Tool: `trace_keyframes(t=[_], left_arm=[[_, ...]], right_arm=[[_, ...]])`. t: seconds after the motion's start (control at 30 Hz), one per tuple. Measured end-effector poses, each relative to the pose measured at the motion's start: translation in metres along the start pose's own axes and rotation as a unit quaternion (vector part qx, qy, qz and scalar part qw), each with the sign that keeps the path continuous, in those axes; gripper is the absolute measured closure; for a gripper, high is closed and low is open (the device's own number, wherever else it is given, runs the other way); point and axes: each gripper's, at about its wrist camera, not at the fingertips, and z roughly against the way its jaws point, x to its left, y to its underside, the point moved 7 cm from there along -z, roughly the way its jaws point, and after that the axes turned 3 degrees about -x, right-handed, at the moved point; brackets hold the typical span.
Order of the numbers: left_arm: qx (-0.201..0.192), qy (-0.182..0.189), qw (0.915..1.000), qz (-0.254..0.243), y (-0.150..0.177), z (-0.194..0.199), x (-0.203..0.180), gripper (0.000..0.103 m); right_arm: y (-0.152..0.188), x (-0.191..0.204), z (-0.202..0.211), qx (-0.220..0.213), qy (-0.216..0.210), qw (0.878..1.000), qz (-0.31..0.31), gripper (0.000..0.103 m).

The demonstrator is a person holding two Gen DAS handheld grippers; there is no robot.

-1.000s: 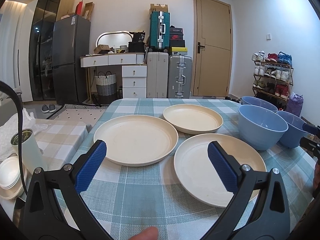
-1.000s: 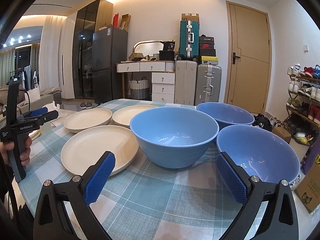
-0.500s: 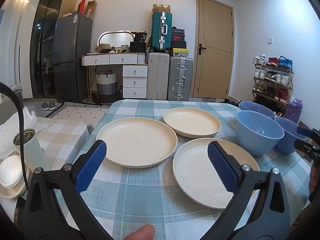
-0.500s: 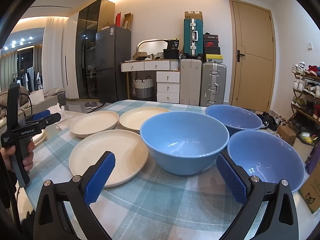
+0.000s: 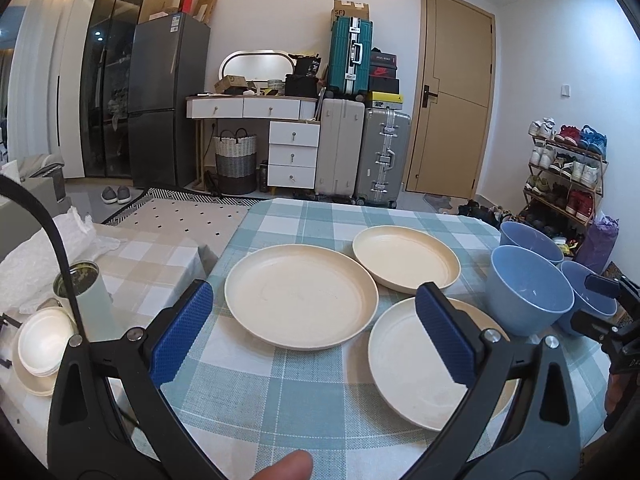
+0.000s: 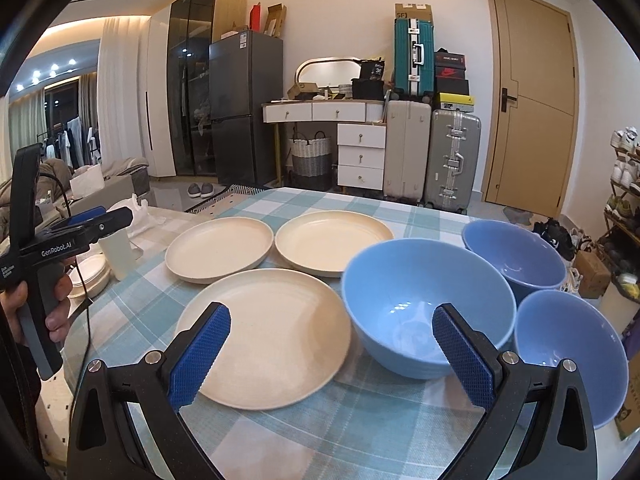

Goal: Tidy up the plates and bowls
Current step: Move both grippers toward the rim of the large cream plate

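Three cream plates lie on the checked tablecloth: a near plate, a left plate and a far plate. To their right stand three blue bowls: a near-middle bowl, a far bowl and a right bowl. My left gripper hangs open above the table's near edge, before the plates, holding nothing. My right gripper is open too, short of the near plate and the near-middle bowl.
A lower side table at the left carries a white cylinder cup, stacked small white dishes and crumpled plastic wrap. A shoe rack stands at the right wall. Suitcases and a white dresser line the back wall.
Both grippers have drawn back and risen a little, so plates and bowls look smaller and lower. Both stay open and nothing on the table has moved.
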Motion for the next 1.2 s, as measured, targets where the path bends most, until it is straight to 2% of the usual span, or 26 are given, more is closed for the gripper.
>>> trace_keyframes(t=[0.5, 0.63, 0.83, 1.2], left_arm=[[0.032, -0.032, 0.9990, -0.001, -0.020, 0.001, 0.018, 0.002], [0.051, -0.023, 0.9983, 0.011, -0.017, -0.019, 0.022, 0.002], [0.062, -0.032, 0.9976, -0.003, -0.013, -0.041, 0.023, 0.002], [0.094, -0.040, 0.9942, 0.036, -0.009, -0.082, 0.051, 0.002]], right_arm=[[-0.039, 0.038, -0.038, 0.027, -0.033, 0.999, -0.007, 0.000], [-0.042, 0.048, -0.050, 0.039, -0.039, 0.999, -0.002, 0.000], [-0.047, 0.056, -0.067, 0.052, -0.044, 0.998, -0.004, 0.000], [-0.053, 0.071, -0.105, 0.078, -0.057, 0.995, -0.010, 0.000]])
